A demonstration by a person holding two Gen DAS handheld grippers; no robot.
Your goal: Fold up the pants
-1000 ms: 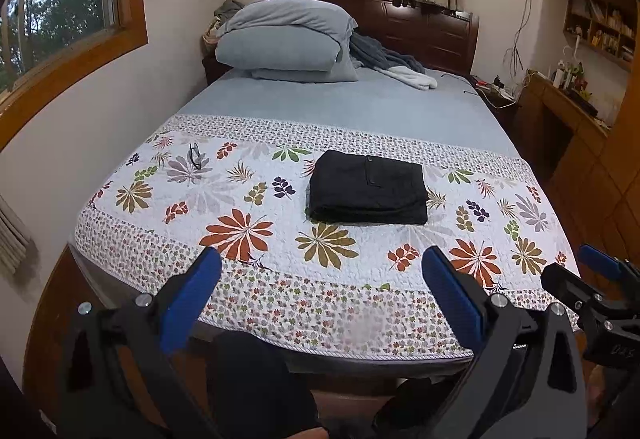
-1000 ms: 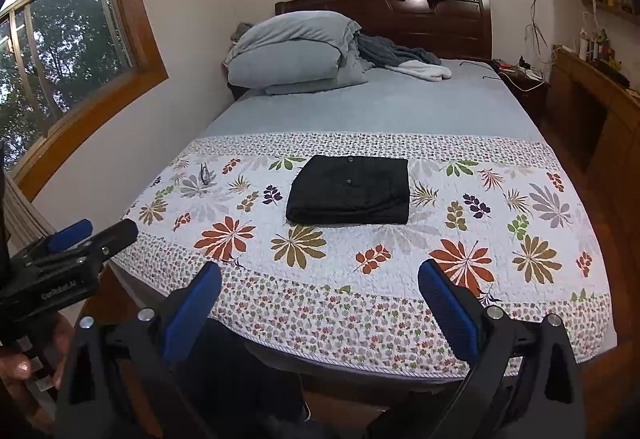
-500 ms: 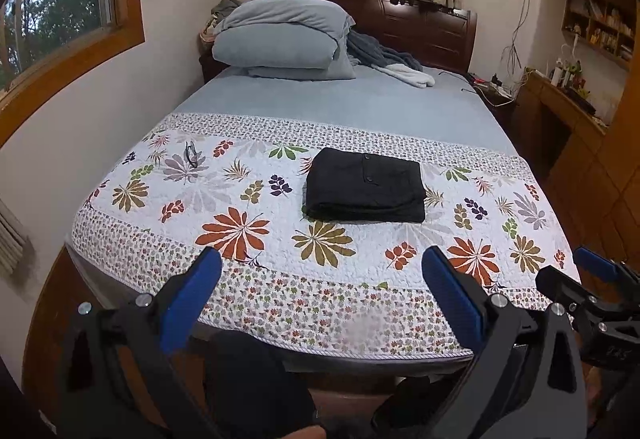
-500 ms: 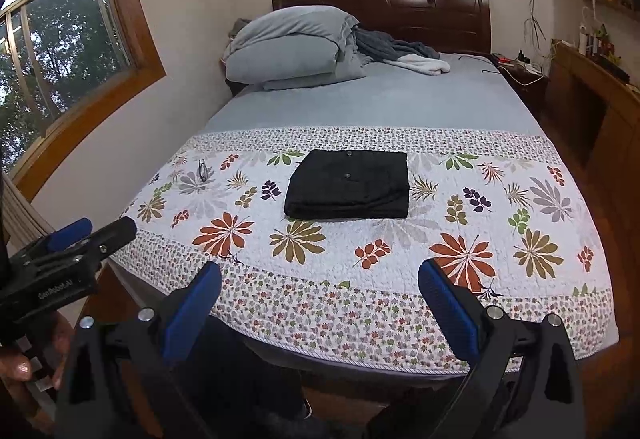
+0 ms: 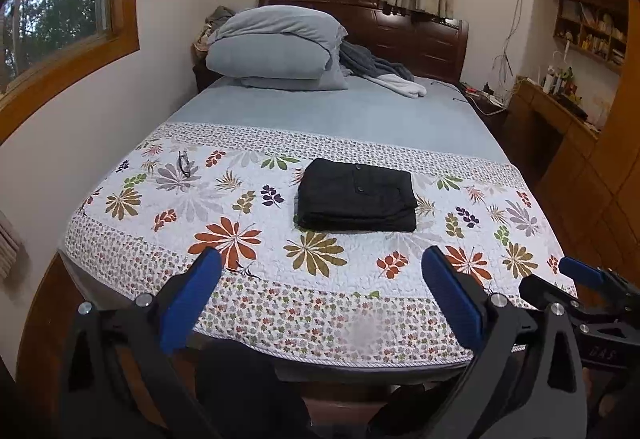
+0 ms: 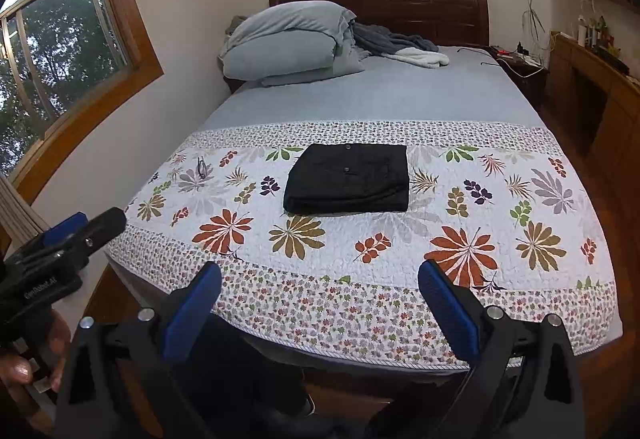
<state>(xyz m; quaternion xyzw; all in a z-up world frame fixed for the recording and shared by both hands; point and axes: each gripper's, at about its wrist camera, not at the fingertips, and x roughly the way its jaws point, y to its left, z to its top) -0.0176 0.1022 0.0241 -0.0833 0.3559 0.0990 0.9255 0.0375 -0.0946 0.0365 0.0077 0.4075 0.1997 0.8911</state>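
Black pants (image 5: 357,196) lie folded into a flat rectangle on the floral quilt (image 5: 224,215), mid-bed; they also show in the right wrist view (image 6: 349,179). My left gripper (image 5: 322,271) is open and empty, held back off the foot of the bed. My right gripper (image 6: 320,275) is open and empty, also back from the bed's near edge. Each gripper shows at the side of the other's view, the right gripper (image 5: 576,279) and the left gripper (image 6: 80,227).
Eyeglasses (image 5: 184,163) lie on the quilt at the left. Grey pillows (image 5: 276,47) and a crumpled blanket (image 5: 380,73) sit by the dark headboard. A wooden desk and shelves (image 5: 560,111) stand to the right, a wall with a window to the left.
Both grippers have drawn back slightly from the bed and tilted a little; the pants stay still and folded.
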